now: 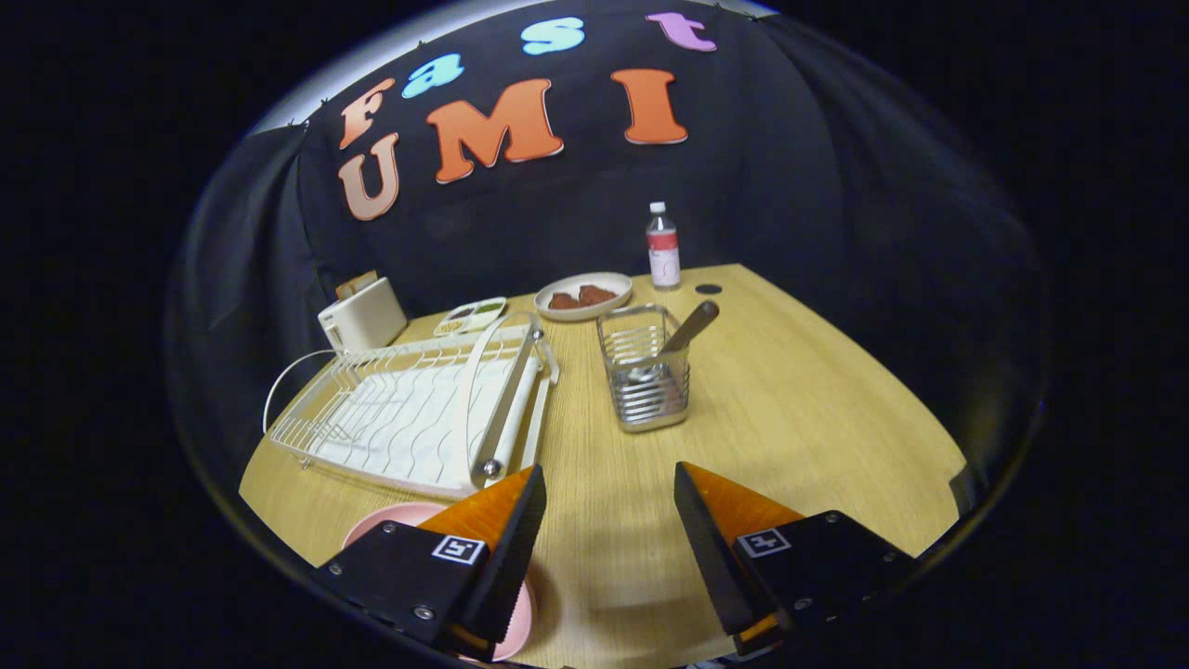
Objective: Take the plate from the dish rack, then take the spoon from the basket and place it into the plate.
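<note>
Your gripper (608, 520) has its jaws spread wide, nothing between them but bare table (817, 409). The pink plate (390, 525) lies flat on the table under the left finger, partly hidden by it. Ahead of the jaws stands the wire basket (644, 376) with the spoon (692, 325) leaning in it, handle up. Ahead and left sits the white dish rack (409, 409). Beyond the basket: a food dish (583, 295) and a bottle (662, 246).
</note>
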`<state>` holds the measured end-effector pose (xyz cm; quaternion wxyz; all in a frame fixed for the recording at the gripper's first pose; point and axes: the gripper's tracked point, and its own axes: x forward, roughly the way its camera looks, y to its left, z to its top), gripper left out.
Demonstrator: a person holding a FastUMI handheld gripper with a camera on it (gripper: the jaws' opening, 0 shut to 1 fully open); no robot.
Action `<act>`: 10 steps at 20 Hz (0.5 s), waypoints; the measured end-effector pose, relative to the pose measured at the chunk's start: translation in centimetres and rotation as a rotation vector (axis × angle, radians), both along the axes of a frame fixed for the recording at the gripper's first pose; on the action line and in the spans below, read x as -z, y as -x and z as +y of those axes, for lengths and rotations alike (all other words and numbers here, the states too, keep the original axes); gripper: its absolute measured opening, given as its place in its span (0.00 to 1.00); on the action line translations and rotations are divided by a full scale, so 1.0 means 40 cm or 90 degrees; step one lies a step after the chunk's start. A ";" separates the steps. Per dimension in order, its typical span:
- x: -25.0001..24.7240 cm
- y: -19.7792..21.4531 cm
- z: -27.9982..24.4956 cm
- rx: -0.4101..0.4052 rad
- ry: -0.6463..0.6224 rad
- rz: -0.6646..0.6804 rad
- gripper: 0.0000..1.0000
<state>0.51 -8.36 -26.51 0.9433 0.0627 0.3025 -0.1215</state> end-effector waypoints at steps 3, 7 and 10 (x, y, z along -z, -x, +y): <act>-0.040 -0.046 -0.045 0.006 0.025 -0.053 0.83; -0.037 -0.100 -0.096 0.033 0.012 -0.074 0.83; -0.024 -0.133 -0.153 0.054 0.025 -0.071 0.80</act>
